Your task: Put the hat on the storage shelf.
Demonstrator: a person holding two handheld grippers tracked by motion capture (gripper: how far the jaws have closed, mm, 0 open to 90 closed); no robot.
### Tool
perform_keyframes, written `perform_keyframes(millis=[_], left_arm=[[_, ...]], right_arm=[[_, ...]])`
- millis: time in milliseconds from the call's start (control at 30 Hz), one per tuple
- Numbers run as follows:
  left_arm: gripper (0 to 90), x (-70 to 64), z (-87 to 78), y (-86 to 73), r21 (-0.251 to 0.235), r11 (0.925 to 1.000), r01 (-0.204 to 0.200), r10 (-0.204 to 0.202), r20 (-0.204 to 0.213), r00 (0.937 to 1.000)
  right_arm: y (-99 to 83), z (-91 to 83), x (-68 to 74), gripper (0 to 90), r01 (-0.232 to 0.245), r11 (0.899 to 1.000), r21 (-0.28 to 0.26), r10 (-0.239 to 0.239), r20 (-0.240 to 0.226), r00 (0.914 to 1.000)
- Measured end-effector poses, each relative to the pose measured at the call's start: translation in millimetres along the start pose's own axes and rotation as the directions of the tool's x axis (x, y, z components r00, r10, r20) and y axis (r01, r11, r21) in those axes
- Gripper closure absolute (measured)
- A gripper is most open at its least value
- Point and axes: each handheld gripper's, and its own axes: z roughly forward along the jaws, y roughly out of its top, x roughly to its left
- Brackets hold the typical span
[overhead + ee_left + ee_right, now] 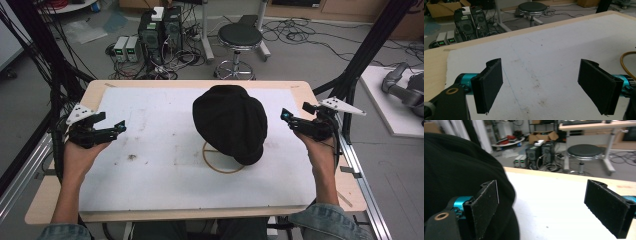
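1. Black cap (231, 122) lying near the middle of a white mat (150, 165), a little right of centre, well clear of every edge.
2. Resting partly over a thin yellow ring (215, 166) that peeks out beneath its near side.
3. Left gripper (119, 127) held in a hand (80, 155) at the mat's left edge, well apart from the cap, pointing inward; jaws spread wide over bare, stained mat, gripping nothing.
4. Right gripper (285, 116) held in the other hand (320, 150) at the mat's right edge, just beside the cap's right side; jaws spread wide and empty, one jaw right up against the black fabric, contact not clear.
5. Beyond the wooden table (45, 200): a round black stool (240, 36) and computer towers (160, 30) amid floor cables.
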Motion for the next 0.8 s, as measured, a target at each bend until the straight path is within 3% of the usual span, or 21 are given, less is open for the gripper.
perform_keyframes(millis=[100, 333, 567, 800], left_arm=[[20.2, 2.0, -2.9, -1.2, -0.009, 0.9999, 0.007, -0.007, -0.005, 1.0000], [19.1, 7.0, -2.2, -6.6, 0.002, 0.9998, 0.022, -0.022, -0.017, 0.9996], [19.1, 7.9, 0.3, -8.5, 0.010, 0.9996, 0.027, -0.027, -0.025, 0.9993], [19.0, 8.1, 0.8, -8.4, 0.008, 0.9996, 0.026, -0.026, -0.027, 0.9993]], right_arm=[[-8.2, 0.0, -4.3, 12.1, -0.019, 1.000, 0.010, 0.019, 0.025, 0.9995], [-26.8, 1.5, -8.3, 12.0, -0.014, 0.999, 0.044, 0.010, 0.072, 0.9973], [-47.3, 5.2, -10.9, 12.1, -0.037, 0.996, 0.076, 0.032, 0.072, 0.9969], [-50.9, 3.8, -11.4, 12.1, -0.039, 0.996, 0.079, 0.033, 0.079, 0.9964]])
